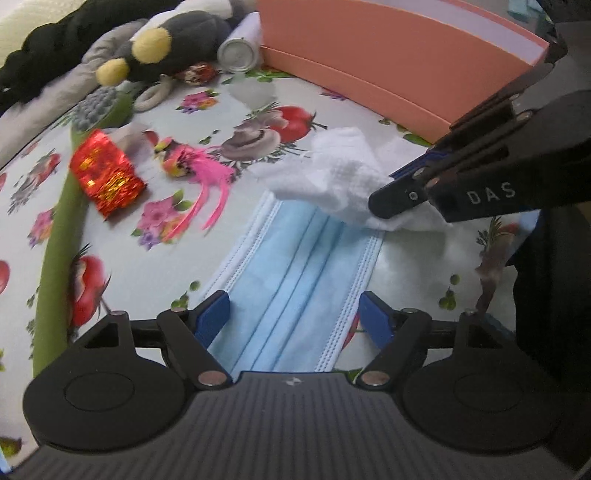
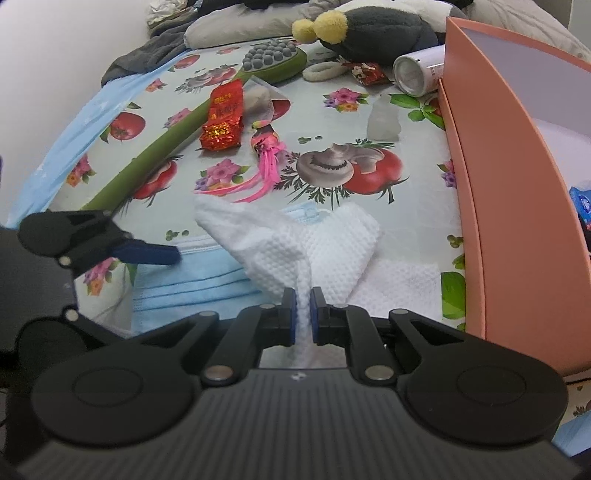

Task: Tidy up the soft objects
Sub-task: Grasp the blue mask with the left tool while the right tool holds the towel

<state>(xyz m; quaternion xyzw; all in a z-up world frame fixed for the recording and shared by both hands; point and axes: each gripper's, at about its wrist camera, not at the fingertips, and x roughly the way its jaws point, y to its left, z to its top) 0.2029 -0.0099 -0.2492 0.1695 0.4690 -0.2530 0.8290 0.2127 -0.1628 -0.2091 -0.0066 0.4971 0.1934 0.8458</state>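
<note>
A white textured cloth (image 2: 314, 247) lies on the flowered table cover, partly over a blue face mask (image 1: 299, 273). My right gripper (image 2: 303, 314) is shut on the near part of the white cloth; it shows in the left wrist view (image 1: 391, 203) pinching the cloth (image 1: 340, 177). My left gripper (image 1: 293, 317) is open, its blue pads on either side of the mask, just above it. In the right wrist view the left gripper (image 2: 147, 254) is at the mask's (image 2: 192, 280) left end. A salmon box (image 2: 517, 221) stands to the right.
A red foil packet (image 1: 107, 173), a pink feathered toy (image 1: 192, 162), a green massage brush (image 2: 177, 122), a dark plush toy (image 2: 373, 29), a white hair tie (image 2: 325, 70) and a white can (image 2: 417, 74) lie across the table. The salmon box (image 1: 388, 62) stands at the back right.
</note>
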